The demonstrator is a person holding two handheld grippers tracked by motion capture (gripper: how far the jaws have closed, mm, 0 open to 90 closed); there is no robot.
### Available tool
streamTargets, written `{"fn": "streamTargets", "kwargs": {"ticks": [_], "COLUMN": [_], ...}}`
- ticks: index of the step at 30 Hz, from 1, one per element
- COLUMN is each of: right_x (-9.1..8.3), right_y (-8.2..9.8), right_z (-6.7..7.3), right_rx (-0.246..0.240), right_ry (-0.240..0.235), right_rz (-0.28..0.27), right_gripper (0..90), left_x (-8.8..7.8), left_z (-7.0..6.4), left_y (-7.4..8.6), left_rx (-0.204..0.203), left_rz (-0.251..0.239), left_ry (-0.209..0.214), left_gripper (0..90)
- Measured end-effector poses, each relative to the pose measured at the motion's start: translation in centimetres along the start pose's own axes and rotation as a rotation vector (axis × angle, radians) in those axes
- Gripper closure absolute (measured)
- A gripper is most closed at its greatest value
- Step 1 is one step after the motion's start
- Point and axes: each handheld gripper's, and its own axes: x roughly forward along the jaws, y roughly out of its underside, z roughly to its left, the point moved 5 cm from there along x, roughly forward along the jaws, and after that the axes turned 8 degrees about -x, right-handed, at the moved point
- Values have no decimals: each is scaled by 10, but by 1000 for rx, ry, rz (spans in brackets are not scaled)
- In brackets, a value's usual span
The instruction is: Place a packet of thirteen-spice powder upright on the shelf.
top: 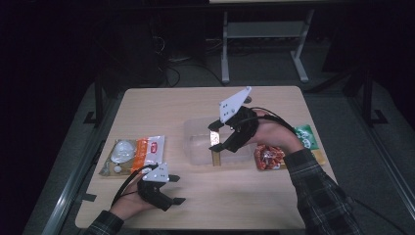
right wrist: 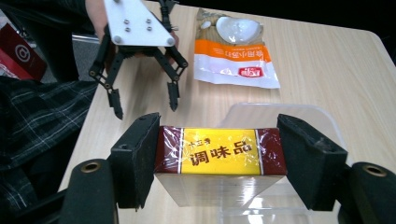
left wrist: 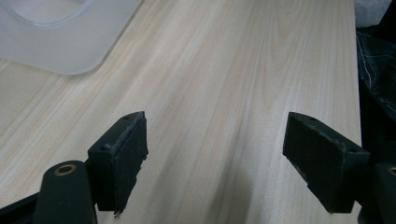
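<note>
Right gripper view: right claw (right wrist: 219,158) clamps a yellow-labelled seasoning box (right wrist: 219,156) above the clear tub (right wrist: 299,116); upper frame, the left claw (right wrist: 142,100) stands wide beside an orange-striped packet (right wrist: 238,58).

One camera looks down on my table (top: 274,196) from above. Two ride my grippers, close in, both seeing that clear tub (right wrist: 280,114).

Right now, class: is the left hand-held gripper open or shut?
Open. The left hand-held gripper has its jaws standing wide apart over bare table, with nothing between them.
</note>
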Motion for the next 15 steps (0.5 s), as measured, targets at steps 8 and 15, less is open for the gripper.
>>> {"fn": "streamTargets", "kwargs": {"ticks": [8, 15], "right_x": [-5, -3], "right_y": [0, 2], "right_z": [-24, -46], "right_rx": [0, -8], "right_ry": [-2, -3], "right_rz": [-4, 0], "right_gripper": [320, 319], "left_x": [-1, -2], "left_z": [0, -2], "left_y": [0, 0], "left_rx": [-7, -15], "left_rz": [-3, -10], "left_ry": [3, 6], "left_gripper": [214, 214]}}
